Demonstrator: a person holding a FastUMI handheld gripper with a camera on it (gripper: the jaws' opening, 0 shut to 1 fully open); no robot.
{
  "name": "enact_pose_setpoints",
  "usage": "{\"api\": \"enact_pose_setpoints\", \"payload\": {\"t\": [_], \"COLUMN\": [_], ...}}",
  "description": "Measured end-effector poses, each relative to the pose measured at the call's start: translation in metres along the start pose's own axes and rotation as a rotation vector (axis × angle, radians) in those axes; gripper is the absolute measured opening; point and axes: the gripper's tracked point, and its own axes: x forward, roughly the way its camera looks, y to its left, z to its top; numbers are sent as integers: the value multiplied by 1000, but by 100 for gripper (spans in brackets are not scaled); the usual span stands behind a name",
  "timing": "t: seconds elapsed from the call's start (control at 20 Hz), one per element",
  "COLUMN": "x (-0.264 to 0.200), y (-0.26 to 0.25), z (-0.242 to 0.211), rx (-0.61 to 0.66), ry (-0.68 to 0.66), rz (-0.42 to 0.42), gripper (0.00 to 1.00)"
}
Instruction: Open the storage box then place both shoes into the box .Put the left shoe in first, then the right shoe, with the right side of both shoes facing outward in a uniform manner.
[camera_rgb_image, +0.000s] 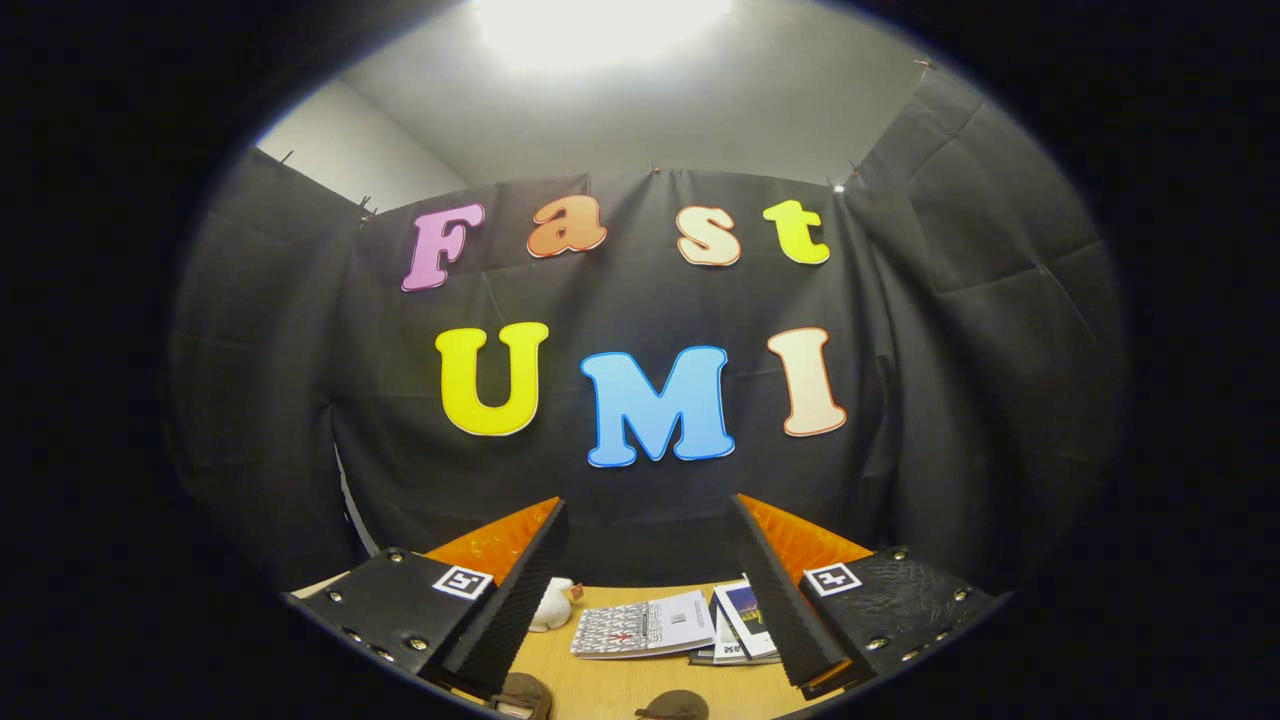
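Over by the left finger (520, 600) a small white toy (553, 606) sits on the wooden table (620, 680), tucked just beside the pad. Moving across, a printed booklet (645, 627) lies flat between the fingers, with a short stack of leaflets (742, 630) touching it near the right finger (785, 600). The gripper (650, 550) is held level and high, its fingers spread wide with nothing between them but air. Right at the near end of the table, two rounded brown shapes (600, 700) peek up below the fingers, quite possibly the shoes, though too little shows to be sure. No storage box is visible, so the opening step looks not yet begun. To do it well, I'd say tilt the gripper down toward the table first, find the box and its lid edge, keep the fingers parted until they straddle that edge, then close firmly and lift smoothly.
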Motion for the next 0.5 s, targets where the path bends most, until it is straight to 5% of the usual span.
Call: {"api": "enact_pose_setpoints", "payload": {"t": [0.25,0.5], "x": [5,9], "y": [22,61], "z": [-49,-118], "rx": [26,169], "ry": [68,241], "rz": [29,158], "gripper": [98,97]}}
